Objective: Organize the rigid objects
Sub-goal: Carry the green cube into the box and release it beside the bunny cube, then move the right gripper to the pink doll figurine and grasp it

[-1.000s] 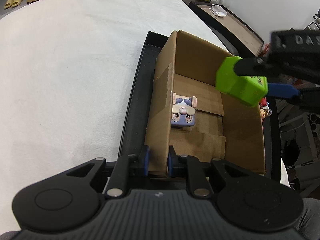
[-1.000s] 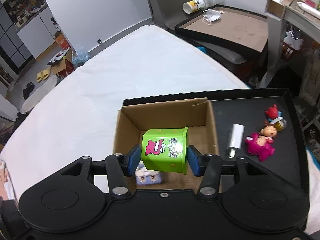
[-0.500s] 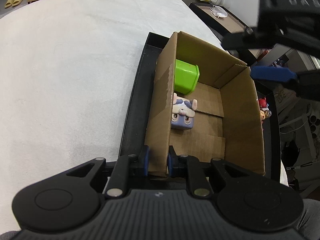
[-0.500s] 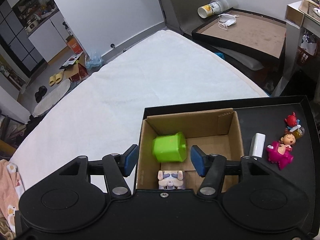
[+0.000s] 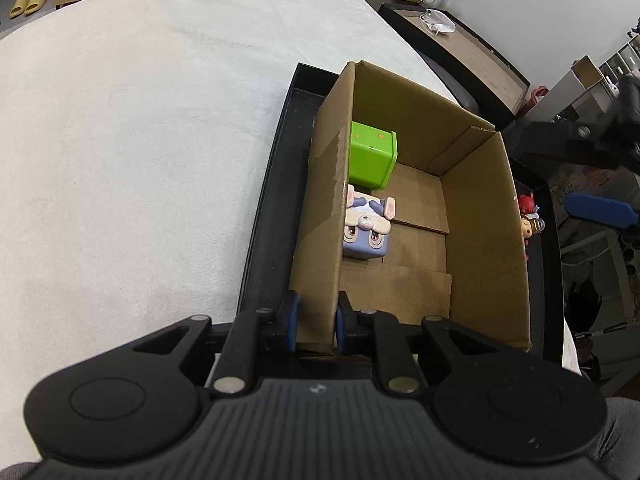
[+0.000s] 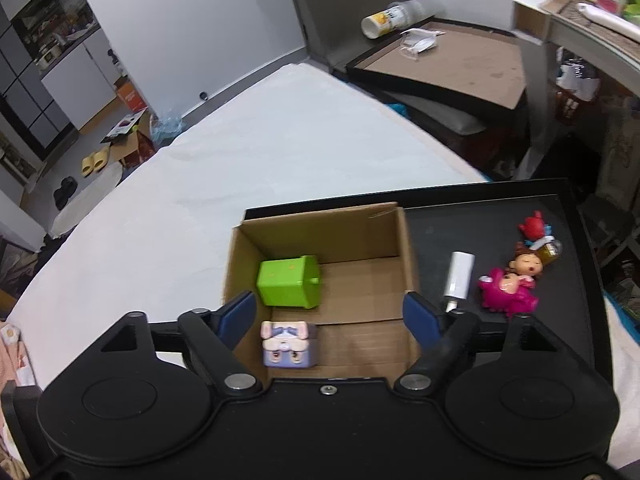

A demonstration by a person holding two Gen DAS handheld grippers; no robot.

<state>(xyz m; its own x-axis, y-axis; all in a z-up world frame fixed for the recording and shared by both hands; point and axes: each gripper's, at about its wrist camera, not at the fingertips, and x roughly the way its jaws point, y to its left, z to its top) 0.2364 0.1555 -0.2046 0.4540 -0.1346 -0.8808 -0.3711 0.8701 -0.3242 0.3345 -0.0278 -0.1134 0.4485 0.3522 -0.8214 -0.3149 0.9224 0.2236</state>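
Green box (image 6: 289,287) in carton (image 6: 408,264), below right tool's (image 6: 331,316) spread jaws

From the left wrist, the cardboard box (image 5: 480,216) wall hides the near side of the purple cube toy (image 5: 366,226) and part of the green tin (image 5: 370,154). The small figurines (image 5: 528,216) peek only partly over its far wall. The right gripper (image 5: 600,184) is a dark blur, cut off by the edge. The print on the tipped cup (image 6: 384,20) is too small to read.
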